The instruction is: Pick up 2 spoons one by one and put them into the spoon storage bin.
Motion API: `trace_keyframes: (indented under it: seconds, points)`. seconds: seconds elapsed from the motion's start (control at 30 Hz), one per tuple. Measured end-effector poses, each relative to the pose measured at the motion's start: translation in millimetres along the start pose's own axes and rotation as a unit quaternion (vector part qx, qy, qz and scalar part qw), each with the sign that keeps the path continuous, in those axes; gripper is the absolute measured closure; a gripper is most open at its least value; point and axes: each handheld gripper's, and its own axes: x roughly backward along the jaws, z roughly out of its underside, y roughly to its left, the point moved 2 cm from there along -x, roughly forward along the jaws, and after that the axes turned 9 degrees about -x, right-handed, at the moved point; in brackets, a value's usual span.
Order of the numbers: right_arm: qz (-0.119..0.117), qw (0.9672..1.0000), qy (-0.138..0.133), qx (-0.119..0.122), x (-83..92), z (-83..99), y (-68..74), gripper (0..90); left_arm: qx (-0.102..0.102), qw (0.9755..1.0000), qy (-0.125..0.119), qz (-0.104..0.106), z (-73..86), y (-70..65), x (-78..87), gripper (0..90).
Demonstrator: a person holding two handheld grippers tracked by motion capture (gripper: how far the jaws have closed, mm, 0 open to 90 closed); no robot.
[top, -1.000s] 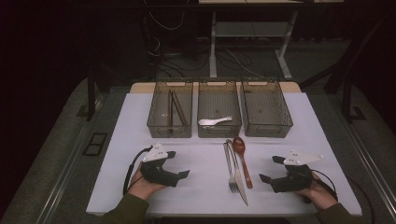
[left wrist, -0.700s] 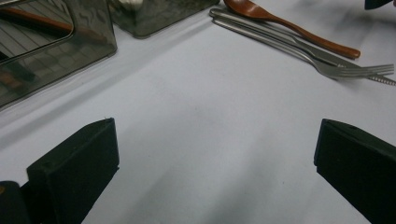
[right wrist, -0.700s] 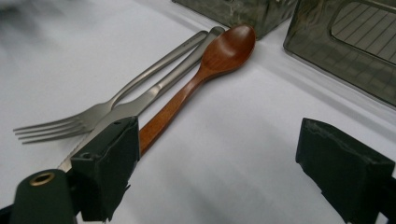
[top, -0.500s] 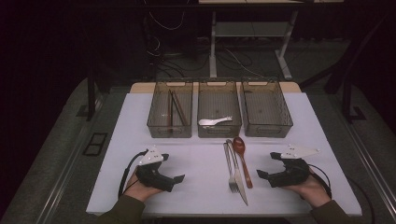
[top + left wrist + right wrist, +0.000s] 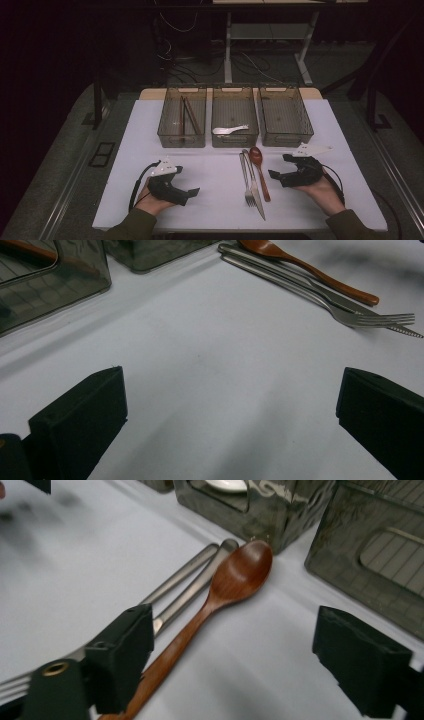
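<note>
Dark room; white table (image 5: 210, 200) lit from above. Right gripper (image 5: 280, 167) hovers low just beside the wooden spoon (image 5: 260, 172), jaws spread wide though just now closing slightly, nothing pinched; in the right gripper view the spoon handle runs near one jaw. Left gripper (image 5: 192, 192) rests on bare table, jaws fully spread, empty. Fork (image 5: 247, 182) and knife (image 5: 256, 190) lie touching, alongside the spoon. Three grey bins (image 5: 235, 142) behind. No readable writing anywhere.
</note>
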Motion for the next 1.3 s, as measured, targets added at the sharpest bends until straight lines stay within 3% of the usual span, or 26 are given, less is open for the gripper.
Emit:
trace_keyframes:
  seconds: [0.2,0.33,0.73,0.9,1.3]
  points:
    - [0.001,0.9999,0.007,-0.012,-9.2,-12.0,-2.6,19.0,0.003,1.0,0.001,0.003,-0.6,-1.3,-0.6,0.0]
    - [0.002,0.9999,0.011,-0.011,-15.7,-16.4,-1.3,25.3,-0.004,1.0,-0.003,0.003,-1.4,-2.5,-0.3,0.0]
    - [-0.035,0.9978,0.051,0.023,-32.5,-15.9,12.5,72.8,0.001,1.0,-0.005,0.008,-1.3,-3.0,-1.6,0.6]
    - [-0.049,0.9959,0.066,0.036,-40.1,-14.8,20.2,88.6,0.002,0.9999,-0.004,0.009,-0.6,-2.8,-1.4,0.7]
    - [-0.057,0.9907,0.109,0.058,-52.7,-3.3,33.4,89.6,0.002,0.9999,-0.005,0.012,-0.1,-2.6,-1.2,2.1]
